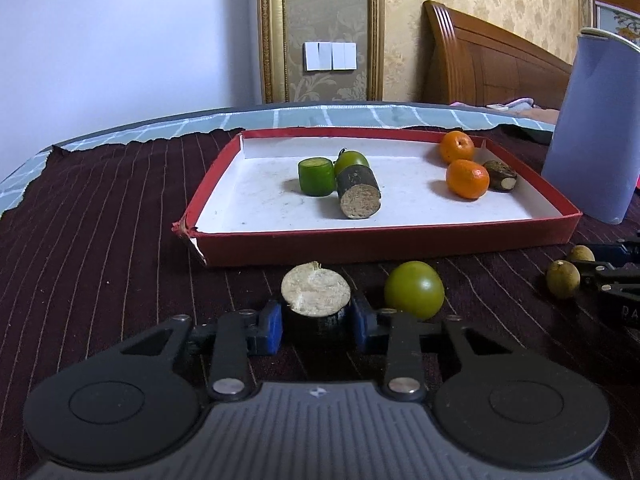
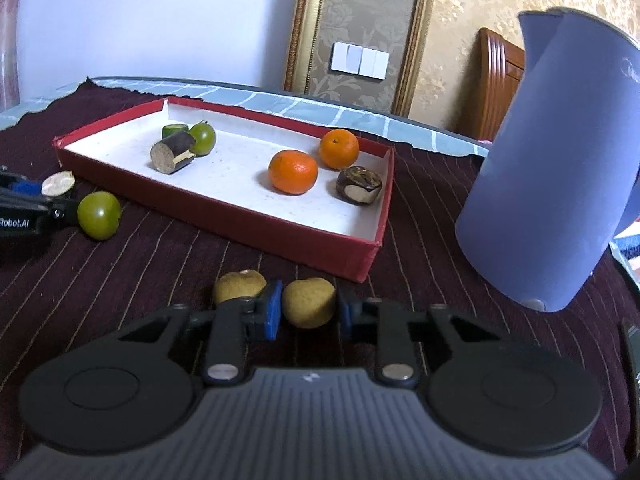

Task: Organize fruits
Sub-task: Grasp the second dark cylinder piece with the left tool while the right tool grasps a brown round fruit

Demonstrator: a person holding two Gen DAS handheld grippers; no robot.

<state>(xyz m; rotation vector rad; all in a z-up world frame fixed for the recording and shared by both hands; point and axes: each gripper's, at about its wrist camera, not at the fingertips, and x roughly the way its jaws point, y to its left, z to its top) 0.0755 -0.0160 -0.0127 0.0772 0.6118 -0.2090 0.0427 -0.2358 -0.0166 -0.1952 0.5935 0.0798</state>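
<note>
My left gripper is shut on a dark sugarcane piece standing on the cloth in front of the red tray; a green fruit lies just right of it. My right gripper has its pads around a tan longan, touching it on the cloth; a second longan lies left of the left finger. The tray holds a green piece, a green fruit, a sugarcane piece, two oranges and a water chestnut.
A tall blue kettle stands right of the tray, close to my right gripper. The dark striped cloth covers the table, with a checked cloth edge behind. A wooden headboard and wall are beyond.
</note>
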